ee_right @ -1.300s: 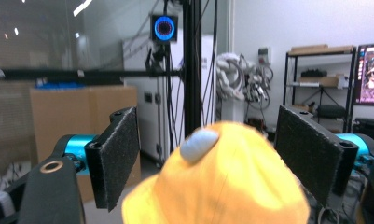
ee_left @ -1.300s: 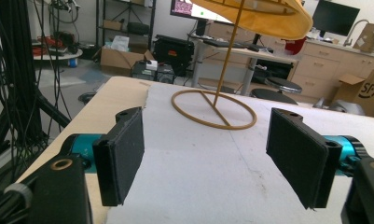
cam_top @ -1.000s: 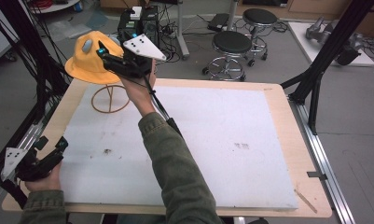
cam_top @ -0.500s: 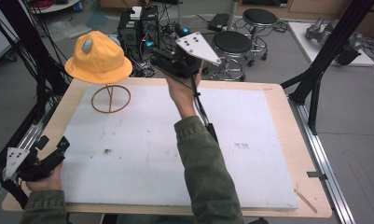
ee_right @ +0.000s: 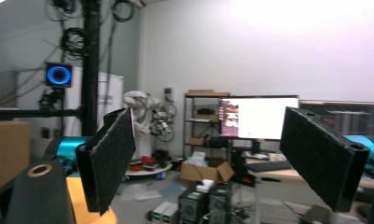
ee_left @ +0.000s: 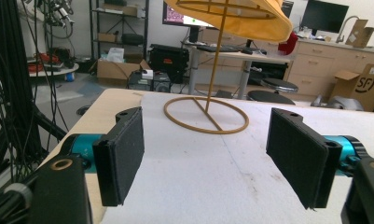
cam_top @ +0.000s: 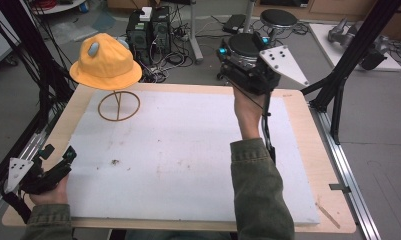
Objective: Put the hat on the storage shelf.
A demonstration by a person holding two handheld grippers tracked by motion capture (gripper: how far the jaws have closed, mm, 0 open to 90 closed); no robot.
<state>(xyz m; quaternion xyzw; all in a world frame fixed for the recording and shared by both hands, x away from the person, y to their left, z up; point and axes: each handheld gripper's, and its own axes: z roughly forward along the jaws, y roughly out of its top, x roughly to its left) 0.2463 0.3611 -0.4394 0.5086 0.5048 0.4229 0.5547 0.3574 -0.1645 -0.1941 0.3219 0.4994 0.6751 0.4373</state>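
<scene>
Resting wide-jawed at the table's near corner, left gripper; right gripper raised, jaws apart, yellow bucket hat on its wire stand

One yellow hat on one wire stand at ten o'clock; two grippers: left, right; two stools.

right tool raised, left tool low, both agape
</scene>
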